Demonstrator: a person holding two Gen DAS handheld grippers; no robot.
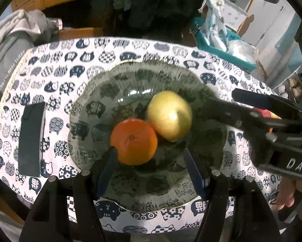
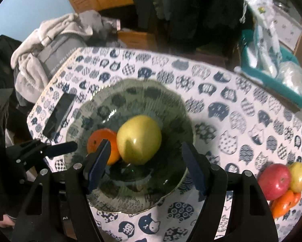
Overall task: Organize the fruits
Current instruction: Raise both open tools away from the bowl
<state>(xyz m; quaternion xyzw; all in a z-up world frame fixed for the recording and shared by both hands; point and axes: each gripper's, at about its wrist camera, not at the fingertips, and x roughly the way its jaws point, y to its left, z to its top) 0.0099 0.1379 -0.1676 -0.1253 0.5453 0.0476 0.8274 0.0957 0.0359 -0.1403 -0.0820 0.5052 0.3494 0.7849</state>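
Observation:
A glass plate [image 1: 130,80] lies on the cat-print tablecloth and holds an orange [image 1: 133,142] and a yellow-green apple [image 1: 170,115], touching each other. My left gripper [image 1: 151,161] is open just above the plate's near side; its left finger is beside the orange. My right gripper [image 2: 144,157] is open over the same plate [image 2: 171,104], with the apple [image 2: 139,139] and the orange [image 2: 98,139] between and ahead of its fingers. More fruit lies at the right on the cloth: a red apple [image 2: 273,181], a yellow apple [image 2: 299,176] and an orange [image 2: 284,202].
A black phone [image 1: 31,139] lies left of the plate, also in the right wrist view [image 2: 59,113]. A teal bin with plastic bags [image 1: 221,40] stands beyond the table's right side. Clothes are piled at the left [image 2: 50,46].

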